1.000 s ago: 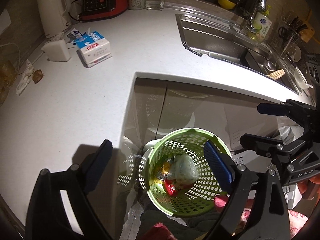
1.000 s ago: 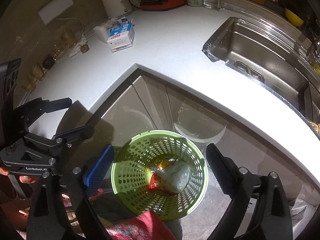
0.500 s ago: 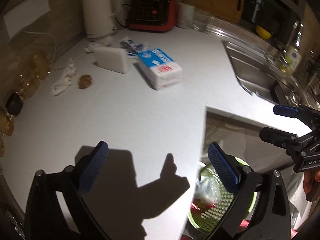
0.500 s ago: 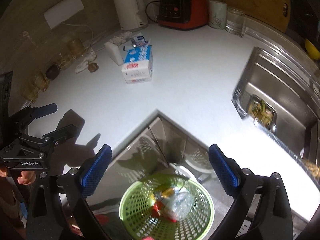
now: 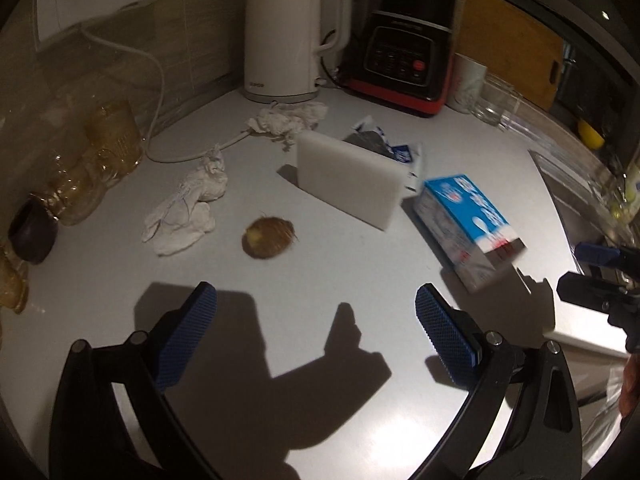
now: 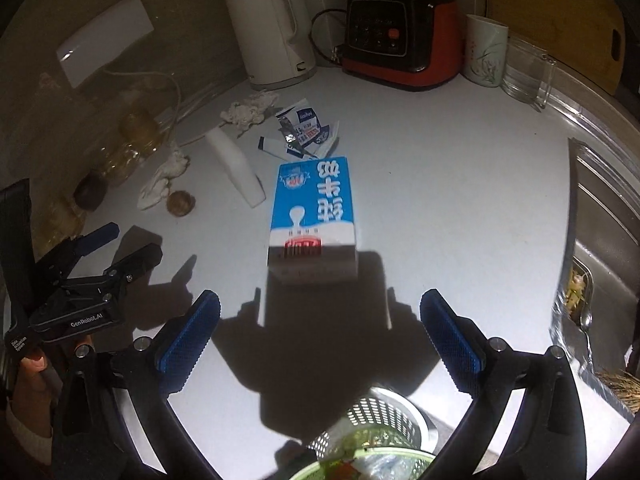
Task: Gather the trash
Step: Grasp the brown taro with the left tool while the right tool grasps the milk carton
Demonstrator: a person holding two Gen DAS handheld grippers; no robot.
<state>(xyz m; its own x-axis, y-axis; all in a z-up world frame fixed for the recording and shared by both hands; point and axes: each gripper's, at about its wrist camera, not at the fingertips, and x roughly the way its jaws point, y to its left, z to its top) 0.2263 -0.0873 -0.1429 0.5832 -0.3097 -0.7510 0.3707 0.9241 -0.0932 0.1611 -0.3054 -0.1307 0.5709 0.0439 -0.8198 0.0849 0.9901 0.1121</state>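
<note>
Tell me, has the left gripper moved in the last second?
Yes. The left gripper swung away from the green bin and now hangs over the counter, pointing toward the white kettle.

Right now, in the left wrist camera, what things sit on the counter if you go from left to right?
Crumpled tissue → brown round scrap → white block → blue milk carton → right gripper.

Readable marks, as I see them:
- My left gripper (image 6: 96, 258), body: "GenRobot.AI"; a smaller white label beside it, too small to read.
- Red-and-black appliance (image 6: 396, 36), far side, top edge: "Joyoung", followed by blurred characters.
- Blue milk carton (image 6: 314, 216), lying flat on the surface: large white Chinese characters, upside down from here, not legible to me.
- White kettle (image 5: 288, 36), base: small grey brand mark, unreadable.
</note>
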